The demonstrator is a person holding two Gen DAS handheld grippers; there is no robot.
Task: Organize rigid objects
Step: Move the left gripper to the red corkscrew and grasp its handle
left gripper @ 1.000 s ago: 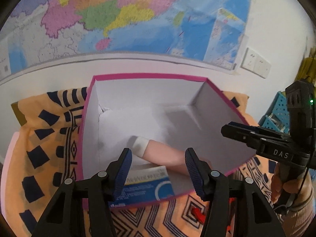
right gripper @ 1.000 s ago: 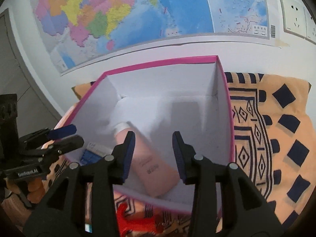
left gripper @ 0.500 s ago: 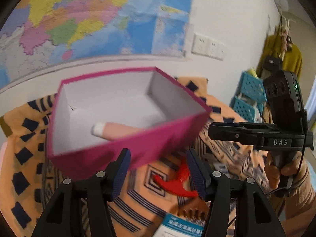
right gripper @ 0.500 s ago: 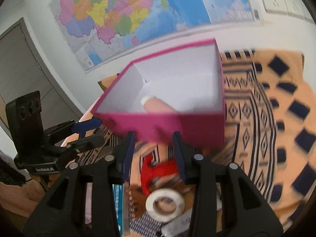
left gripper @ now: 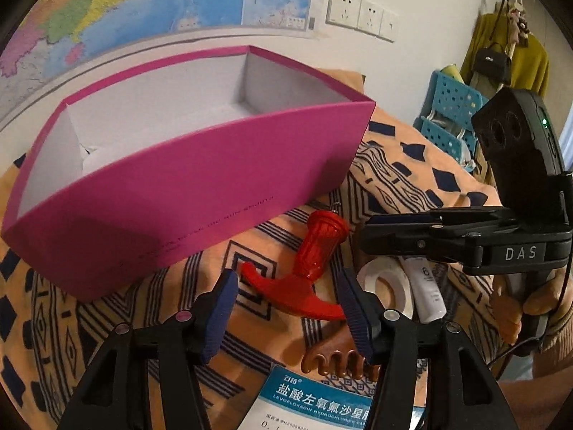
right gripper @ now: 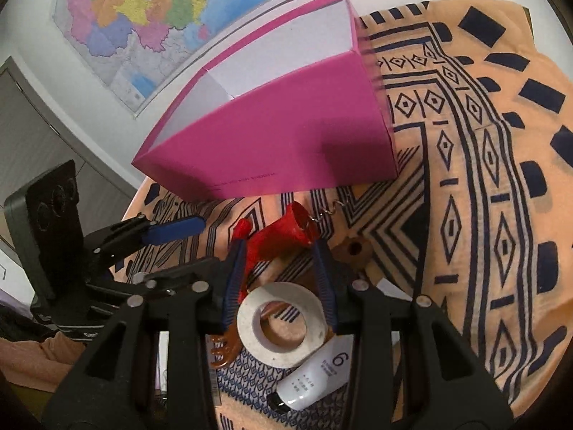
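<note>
A pink box (left gripper: 200, 193) (right gripper: 286, 143) with white inner walls stands on the patterned cloth; its contents are hidden from here. In front of it lie a red hammer-shaped tool (left gripper: 315, 251) (right gripper: 283, 236), a white tape roll (left gripper: 372, 276) (right gripper: 286, 294), a white tube (left gripper: 428, 294) (right gripper: 315, 376) and a brown comb (left gripper: 333, 358) (right gripper: 224, 347). My left gripper (left gripper: 286, 294) is open, low over the red tool's head. My right gripper (right gripper: 279, 261) is open above the tape roll, its pads not pressing on anything.
A blue-and-white medicine box (left gripper: 315, 401) lies nearest the left gripper. The orange cloth (right gripper: 483, 215) stretches to the right of the box. Behind are a wall map (left gripper: 143, 10), wall sockets (left gripper: 358, 18) and blue baskets (left gripper: 451, 114). A hand (left gripper: 508, 308) holds the right gripper.
Both grippers have pulled back from over the box's opening and come down in front of it. The pink bottle and medicine box inside are no longer seen; the loose items on the cloth now fill the view.
</note>
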